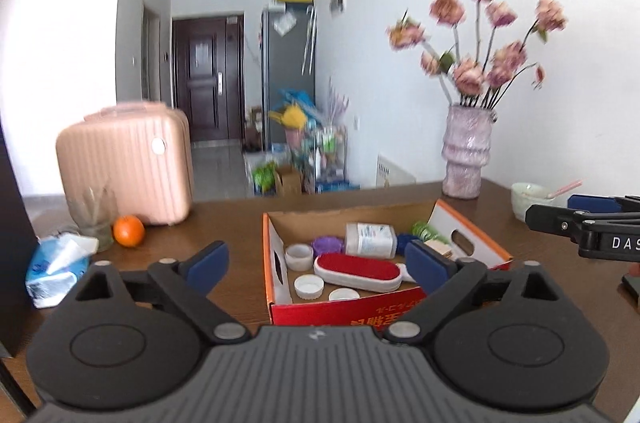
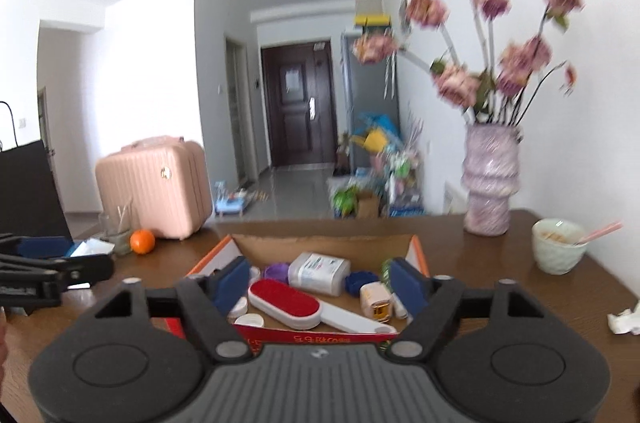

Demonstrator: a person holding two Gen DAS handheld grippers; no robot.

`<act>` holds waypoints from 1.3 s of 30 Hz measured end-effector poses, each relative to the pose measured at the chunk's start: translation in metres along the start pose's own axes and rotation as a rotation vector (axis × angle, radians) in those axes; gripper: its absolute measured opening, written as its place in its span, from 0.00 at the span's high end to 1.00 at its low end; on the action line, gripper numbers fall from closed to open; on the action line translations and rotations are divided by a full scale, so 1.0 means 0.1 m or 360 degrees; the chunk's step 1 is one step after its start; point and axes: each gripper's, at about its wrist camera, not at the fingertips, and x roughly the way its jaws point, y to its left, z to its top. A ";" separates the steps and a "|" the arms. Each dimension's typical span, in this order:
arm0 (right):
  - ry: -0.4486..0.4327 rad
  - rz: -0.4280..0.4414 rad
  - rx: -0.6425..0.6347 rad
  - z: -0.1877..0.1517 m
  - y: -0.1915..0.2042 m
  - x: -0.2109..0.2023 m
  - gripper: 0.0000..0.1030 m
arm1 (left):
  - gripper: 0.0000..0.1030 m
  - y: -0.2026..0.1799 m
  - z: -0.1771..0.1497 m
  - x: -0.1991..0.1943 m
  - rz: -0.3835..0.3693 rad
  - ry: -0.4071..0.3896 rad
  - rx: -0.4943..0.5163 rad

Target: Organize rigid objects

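An open cardboard box [image 1: 280,271] [image 2: 418,251] with red and orange sides sits on the brown table. In it lie a red-faced lint brush [image 1: 358,271] [image 2: 284,301], a white bottle on its side [image 1: 370,239] [image 2: 320,273], a purple lid [image 1: 327,245] [image 2: 277,271], several white caps [image 1: 309,286], a blue lid [image 2: 360,282] and a white plug [image 2: 378,303]. My left gripper [image 1: 318,267] is open and empty above the box's near edge. My right gripper [image 2: 322,283] is open and empty over the box.
A pink vase of flowers [image 1: 466,151] [image 2: 490,179] stands at the back right beside a bowl with a spoon [image 2: 558,245]. A pink case [image 1: 124,167], an orange [image 1: 129,230], a glass and a tissue pack [image 1: 56,267] are on the left. Crumpled paper [image 2: 624,319] lies right.
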 end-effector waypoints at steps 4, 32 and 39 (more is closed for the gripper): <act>-0.0011 0.0011 0.0027 -0.16 0.00 -0.27 0.14 | 0.04 -0.07 -0.15 -0.32 0.0003 -0.0054 0.0024; -0.0008 0.0089 -0.0102 -1.84 0.73 -2.44 0.00 | 0.00 -0.15 -1.73 -2.45 0.0252 -0.0193 0.0119; 0.0020 0.0087 -0.0132 -1.94 0.83 -2.42 0.00 | 0.00 -0.13 -1.75 -2.39 0.0201 -0.0114 -0.0041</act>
